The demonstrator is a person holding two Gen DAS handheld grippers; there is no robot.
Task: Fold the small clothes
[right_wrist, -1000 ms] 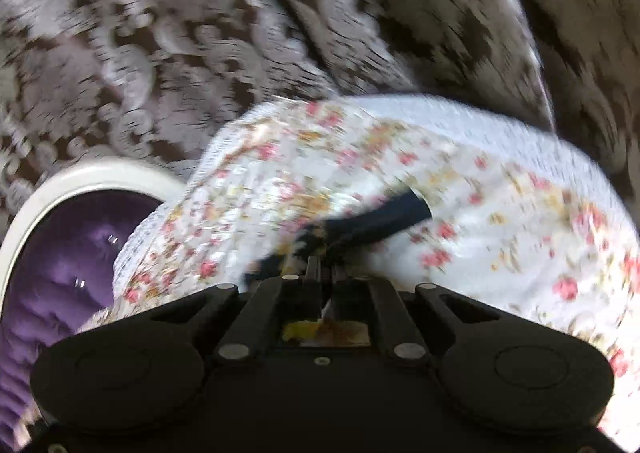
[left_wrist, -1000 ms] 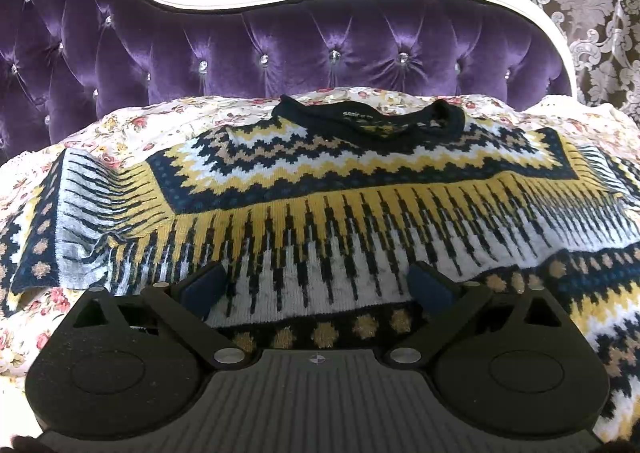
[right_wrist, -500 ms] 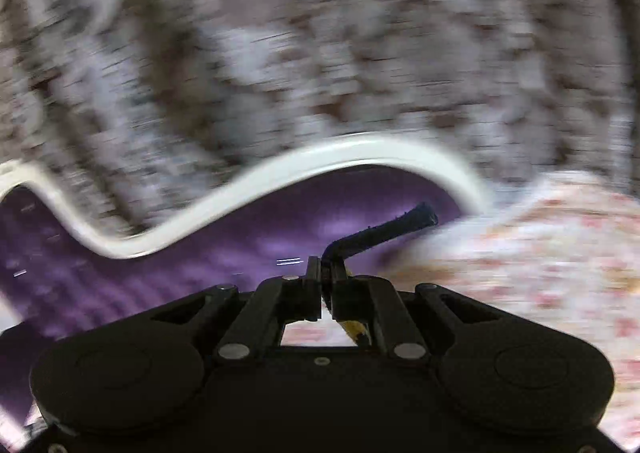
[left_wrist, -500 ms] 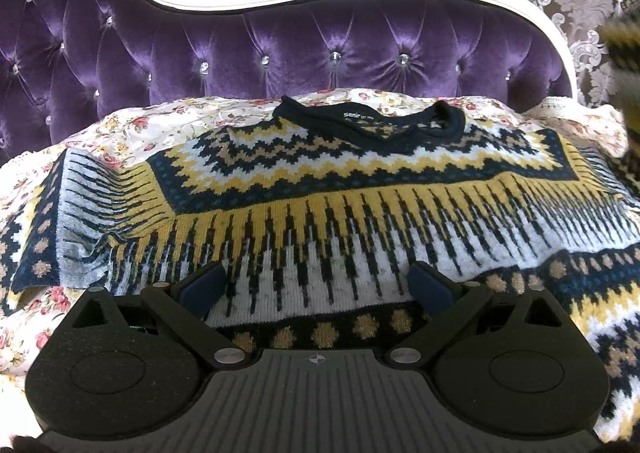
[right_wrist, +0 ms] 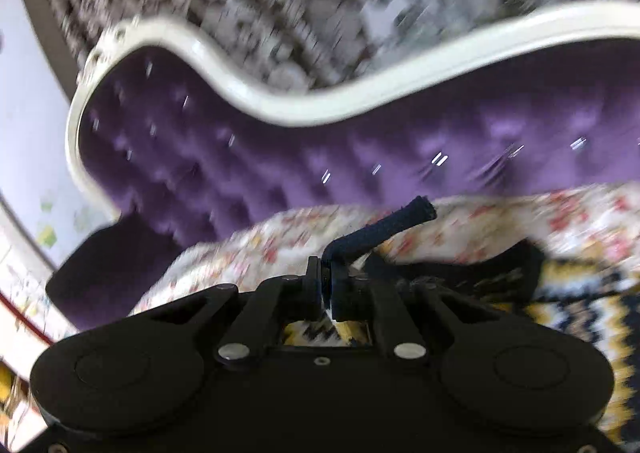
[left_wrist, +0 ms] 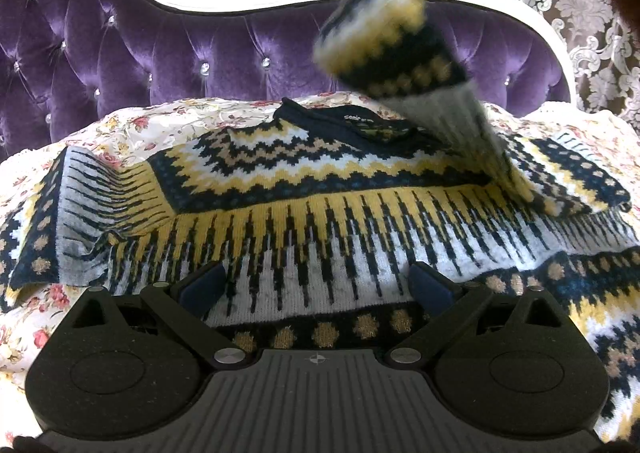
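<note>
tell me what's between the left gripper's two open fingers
The left gripper has only the flat sweater body between its fingers, ungripped, in the left wrist view.

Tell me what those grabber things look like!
Each hand-held gripper is black plastic. The left hand-held gripper has two round discs, a grey ribbed plate with a small cross mark, silver rivets and dark blue pads. The right hand-held gripper has the same black discs and silver rivets.

Raised sleeve (left_wrist: pixel 392 49) above sweater (left_wrist: pixel 320 189)
</note>
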